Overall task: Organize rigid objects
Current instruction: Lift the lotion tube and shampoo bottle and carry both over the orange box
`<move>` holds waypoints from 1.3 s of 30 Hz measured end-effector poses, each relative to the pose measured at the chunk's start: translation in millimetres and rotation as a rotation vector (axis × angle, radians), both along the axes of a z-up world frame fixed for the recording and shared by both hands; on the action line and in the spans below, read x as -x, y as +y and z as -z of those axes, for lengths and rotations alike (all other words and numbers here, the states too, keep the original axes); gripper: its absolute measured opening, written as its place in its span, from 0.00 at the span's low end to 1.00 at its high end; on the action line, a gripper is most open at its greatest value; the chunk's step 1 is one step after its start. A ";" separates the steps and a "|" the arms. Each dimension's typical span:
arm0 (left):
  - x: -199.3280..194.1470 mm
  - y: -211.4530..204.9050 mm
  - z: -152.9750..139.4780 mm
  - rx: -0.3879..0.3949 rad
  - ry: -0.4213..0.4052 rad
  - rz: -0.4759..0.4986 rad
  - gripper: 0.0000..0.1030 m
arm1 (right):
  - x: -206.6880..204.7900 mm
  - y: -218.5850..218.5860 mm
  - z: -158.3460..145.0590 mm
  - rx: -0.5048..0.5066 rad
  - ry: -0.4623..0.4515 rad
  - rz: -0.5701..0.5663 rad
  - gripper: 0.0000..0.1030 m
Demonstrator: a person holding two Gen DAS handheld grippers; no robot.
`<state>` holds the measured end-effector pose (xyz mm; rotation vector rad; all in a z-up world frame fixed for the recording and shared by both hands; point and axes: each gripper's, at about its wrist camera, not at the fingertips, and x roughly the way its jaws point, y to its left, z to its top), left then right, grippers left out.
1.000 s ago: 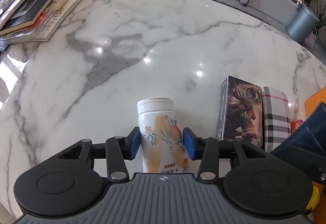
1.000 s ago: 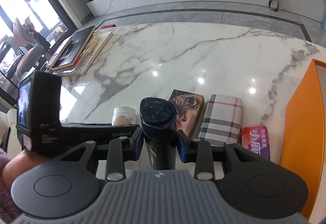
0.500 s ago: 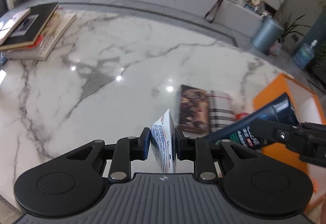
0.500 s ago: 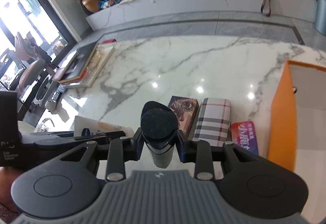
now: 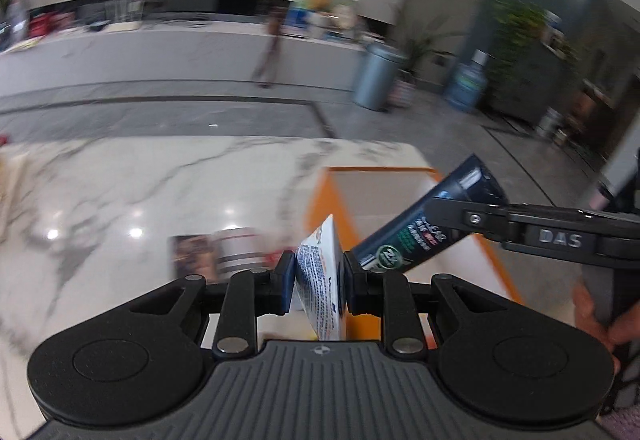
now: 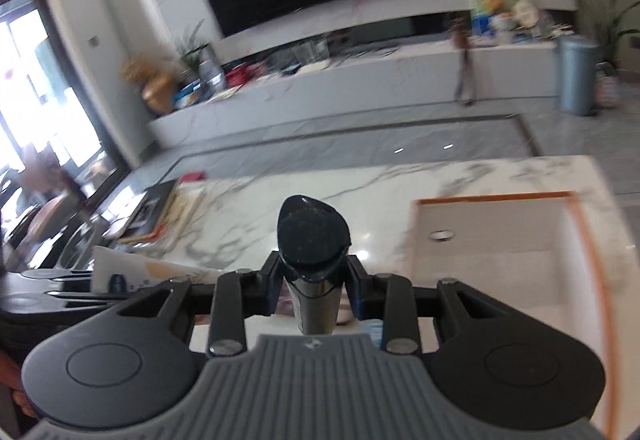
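My left gripper point(image 5: 318, 280) is shut on a white tube point(image 5: 320, 260) with blue print, lifted off the marble table point(image 5: 140, 192) and tilted. To its right hangs a dark navy tube point(image 5: 416, 236) with a black cap point(image 6: 312, 236), and my right gripper point(image 6: 312, 280) is shut on it. Both tubes hang near the front left corner of an orange-rimmed box point(image 5: 320, 200), whose pale inside shows in the right wrist view point(image 6: 496, 197). In that view the white tube point(image 6: 132, 272) and the left gripper show at the left edge.
A dark picture box point(image 5: 192, 256) and a plaid case point(image 5: 240, 252) lie side by side on the table below the grippers. A stack of books point(image 6: 160, 212) sits at the table's far left. A hand point(image 5: 592, 312) shows at the right edge. Both views are blurred.
The left jaws closed on the white tube, which stood upright between them. Both grippers then rose and swung right toward the orange box, each with its tube.
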<state>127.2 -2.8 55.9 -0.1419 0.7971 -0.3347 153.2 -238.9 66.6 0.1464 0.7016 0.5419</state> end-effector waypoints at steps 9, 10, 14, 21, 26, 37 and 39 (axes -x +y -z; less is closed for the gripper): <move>-41.6 -123.0 22.7 -0.135 0.062 0.339 0.27 | -2.4 -84.8 32.8 0.035 0.070 0.193 0.33; -47.6 -134.4 32.4 -0.170 0.078 0.363 0.27 | -4.6 -88.8 40.2 0.041 0.083 0.204 0.33; -73.1 -166.0 67.7 -0.298 0.162 0.461 0.27 | -16.1 -90.3 68.7 0.060 0.127 0.214 0.33; -104.8 -197.9 114.7 -0.467 0.316 0.617 0.27 | -27.4 -92.6 103.1 0.075 0.199 0.178 0.33; -111.5 -207.1 139.0 -0.563 0.376 0.716 0.27 | -28.8 -105.1 113.6 0.053 0.227 0.186 0.33; -116.1 -211.6 169.2 -0.652 0.473 0.715 0.30 | -29.1 -96.3 125.8 0.029 0.275 0.166 0.33; -115.4 -208.6 169.7 -0.654 0.474 0.713 0.32 | -28.8 -97.1 126.8 0.025 0.281 0.169 0.33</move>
